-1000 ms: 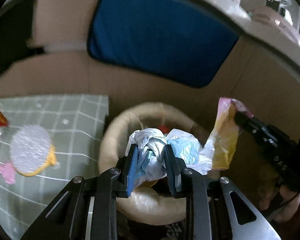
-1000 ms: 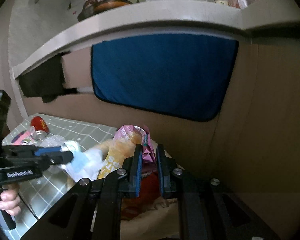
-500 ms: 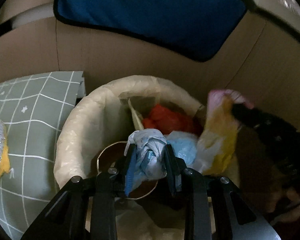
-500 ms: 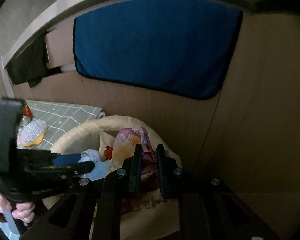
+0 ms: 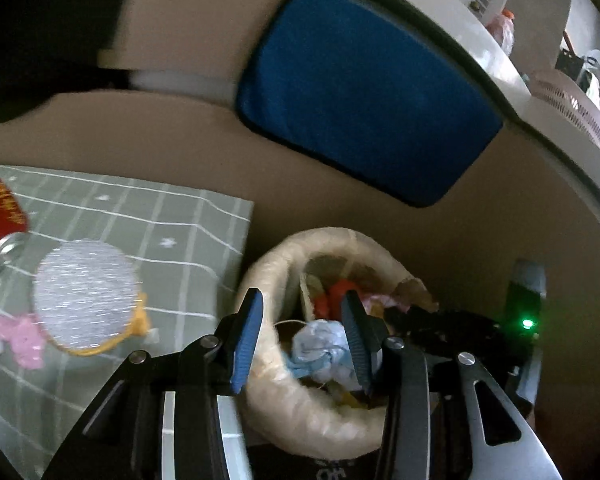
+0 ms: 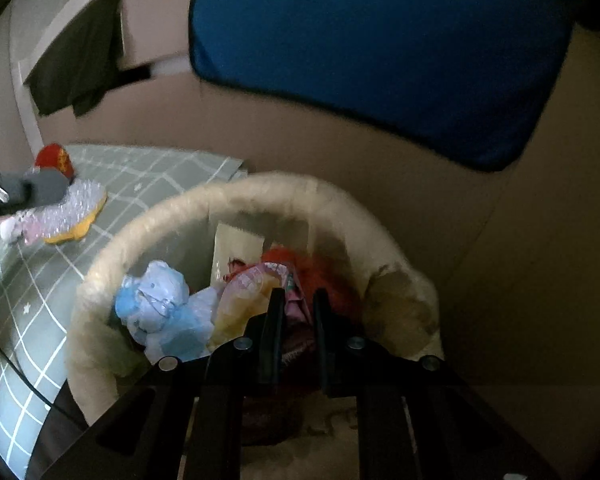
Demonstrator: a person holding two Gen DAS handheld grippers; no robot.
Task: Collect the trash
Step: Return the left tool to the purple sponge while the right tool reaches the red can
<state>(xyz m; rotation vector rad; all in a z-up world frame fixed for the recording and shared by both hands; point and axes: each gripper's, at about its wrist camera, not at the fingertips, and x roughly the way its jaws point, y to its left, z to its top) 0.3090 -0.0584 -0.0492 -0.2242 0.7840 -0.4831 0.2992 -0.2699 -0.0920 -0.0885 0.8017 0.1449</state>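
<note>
A bin (image 5: 268,280) with a cream liner stands beside the table. My left gripper (image 5: 302,298) hangs above its near rim, its jaws opening and nothing pressed between them. The crumpled blue-white plastic wad (image 5: 324,348) lies loose inside the bin, also seen in the right wrist view (image 6: 160,300). My right gripper (image 6: 299,294) is low over the bin (image 6: 220,204), shut on a pink and yellow snack wrapper (image 6: 252,292) that hangs into it. Red trash (image 6: 320,272) lies deeper inside.
On the green checked tablecloth (image 5: 140,216) to the left lie a red can (image 5: 0,204), a silvery disc with a yellow rim (image 5: 84,300) and a pink wrapper (image 5: 20,336). A tan wall with a blue pad (image 5: 360,100) rises behind the bin.
My left gripper has opened, dropped the wad into the bin and drawn back toward the table. My right gripper has sunk toward the bin with the wrapper still in its grip.
</note>
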